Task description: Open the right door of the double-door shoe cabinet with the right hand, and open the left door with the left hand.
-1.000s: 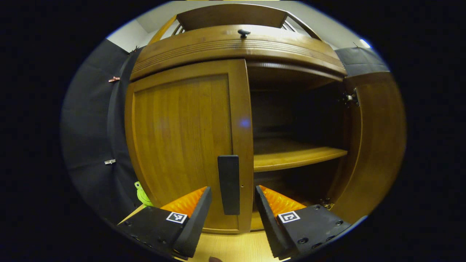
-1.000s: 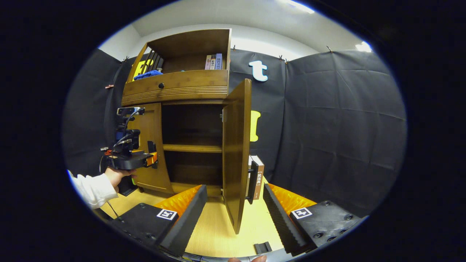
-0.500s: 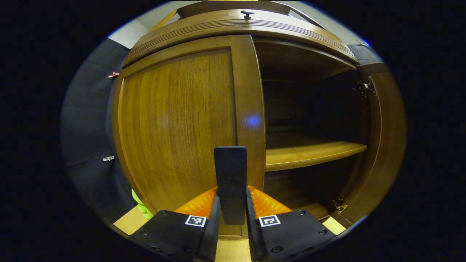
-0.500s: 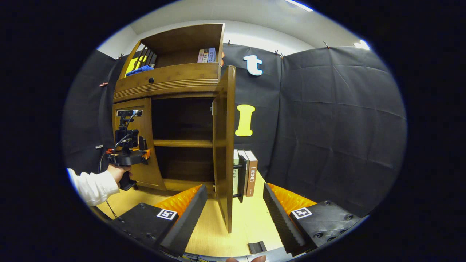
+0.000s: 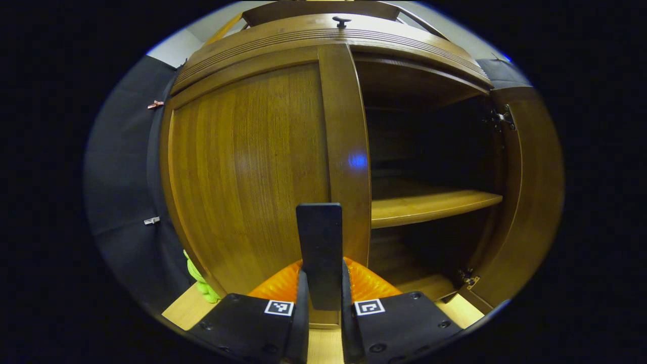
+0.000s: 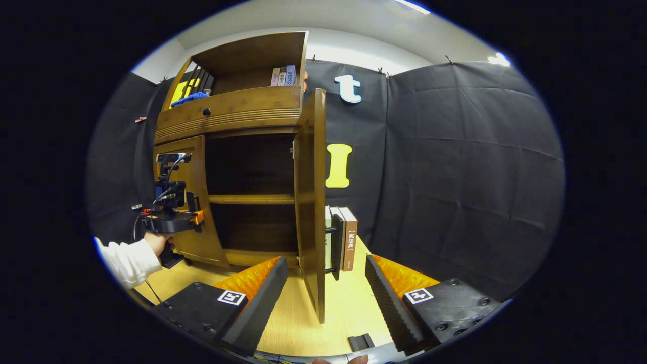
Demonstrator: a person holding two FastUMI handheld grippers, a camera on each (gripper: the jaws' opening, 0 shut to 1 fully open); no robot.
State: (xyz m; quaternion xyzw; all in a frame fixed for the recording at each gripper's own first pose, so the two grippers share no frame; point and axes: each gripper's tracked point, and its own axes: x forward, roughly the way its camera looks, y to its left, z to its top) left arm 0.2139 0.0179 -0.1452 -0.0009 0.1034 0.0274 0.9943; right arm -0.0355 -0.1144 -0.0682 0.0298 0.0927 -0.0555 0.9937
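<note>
My L gripper (image 5: 321,298) just clamped fingers on left door (image 5: 247,167) handle (image 5: 319,253), 6 o'clock; pull next. R gripper (image 6: 323,298) wide open, empty; right door (image 6: 308,202) already open.

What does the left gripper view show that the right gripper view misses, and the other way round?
Left gripper view: the left gripper clamped on the left door's handle.

Right gripper view: the right gripper open, books beside the cabinet, a sleeved hand.

Both: the left door closed, the right door swung open, the inner shelf.
</note>
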